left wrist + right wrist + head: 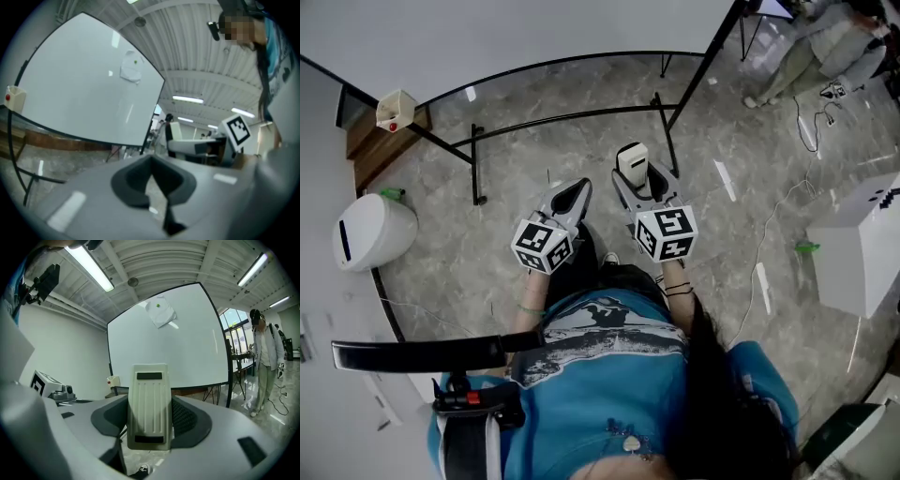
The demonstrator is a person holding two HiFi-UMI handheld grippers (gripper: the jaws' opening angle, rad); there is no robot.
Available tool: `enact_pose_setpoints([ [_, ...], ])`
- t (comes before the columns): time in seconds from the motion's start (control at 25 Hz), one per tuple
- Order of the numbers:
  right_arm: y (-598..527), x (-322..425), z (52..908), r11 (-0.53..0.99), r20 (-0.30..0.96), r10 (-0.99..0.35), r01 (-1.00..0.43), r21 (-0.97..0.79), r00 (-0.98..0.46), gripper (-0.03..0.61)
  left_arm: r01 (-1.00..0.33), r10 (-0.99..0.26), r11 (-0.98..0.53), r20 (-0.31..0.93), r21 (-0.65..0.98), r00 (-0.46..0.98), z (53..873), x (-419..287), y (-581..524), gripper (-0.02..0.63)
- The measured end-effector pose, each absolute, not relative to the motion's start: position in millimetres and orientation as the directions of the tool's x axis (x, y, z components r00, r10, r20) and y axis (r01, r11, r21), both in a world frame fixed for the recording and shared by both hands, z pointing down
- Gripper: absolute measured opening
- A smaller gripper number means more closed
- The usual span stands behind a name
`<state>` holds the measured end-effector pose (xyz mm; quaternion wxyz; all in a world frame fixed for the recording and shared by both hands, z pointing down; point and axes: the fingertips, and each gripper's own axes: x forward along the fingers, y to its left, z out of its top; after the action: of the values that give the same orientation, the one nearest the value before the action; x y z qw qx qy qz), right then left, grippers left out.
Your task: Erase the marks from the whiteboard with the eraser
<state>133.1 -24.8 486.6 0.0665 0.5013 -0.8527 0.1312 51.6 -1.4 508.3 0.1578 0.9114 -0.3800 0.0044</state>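
The whiteboard (534, 28) stands on a black frame ahead of me; its face (164, 350) looks plain white, and I make out no marks on it. A white sheet with a green dot (160, 312) hangs near its top. My right gripper (635, 178) is shut on the pale plastic eraser (149, 401), which sticks out upright past the jaws (631, 159). Beside it, to the left, my left gripper (572, 199) is shut with nothing in it (152, 180). Both are held in front of my body, well short of the board.
The black legs of the board stand (475, 164) reach across the stone floor. A small beige box with a red spot (394, 110) sits at the board's left end. A white round bin (370, 230) stands left, a white box (862, 244) right, with cables. A person (262, 362) stands at the right.
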Motion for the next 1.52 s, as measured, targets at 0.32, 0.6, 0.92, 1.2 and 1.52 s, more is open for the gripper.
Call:
enact_pose_setpoints([
  [0.32, 14, 114, 489, 0.507, 0.233, -0.81, -0.842, -0.184, -0.538, 0.262, -0.741, -0.74, -0.621, 0.122, 0.254, 0.662, 498, 33, 30, 0.003],
  [0.6, 22, 100, 487, 0.515, 0.242, -0.799, -0.834, -0.199, -0.551, 0.262, -0.76, -0.755, -0.609, 0.127, 0.228, 0.643, 493, 16, 41, 0.003],
  [0.92, 73, 2, 494, 0.531, 0.279, -0.779, -0.827, -0.184, -0.562, 0.262, -0.814, -0.818, -0.524, 0.119, 0.25, 0.563, 500, -110, 105, 0.003],
  [1.2, 167, -72, 505, 0.519, 0.295, -0.777, -0.831, -0.201, -0.556, 0.262, -0.807, -0.831, -0.507, 0.079, 0.302, 0.551, 516, -197, 186, 0.003],
  [1.52, 180, -64, 525, 0.489, 0.374, -0.77, -0.854, -0.177, -0.518, 0.262, -0.749, -0.768, -0.573, 0.101, 0.334, 0.633, 526, -168, 182, 0.003],
])
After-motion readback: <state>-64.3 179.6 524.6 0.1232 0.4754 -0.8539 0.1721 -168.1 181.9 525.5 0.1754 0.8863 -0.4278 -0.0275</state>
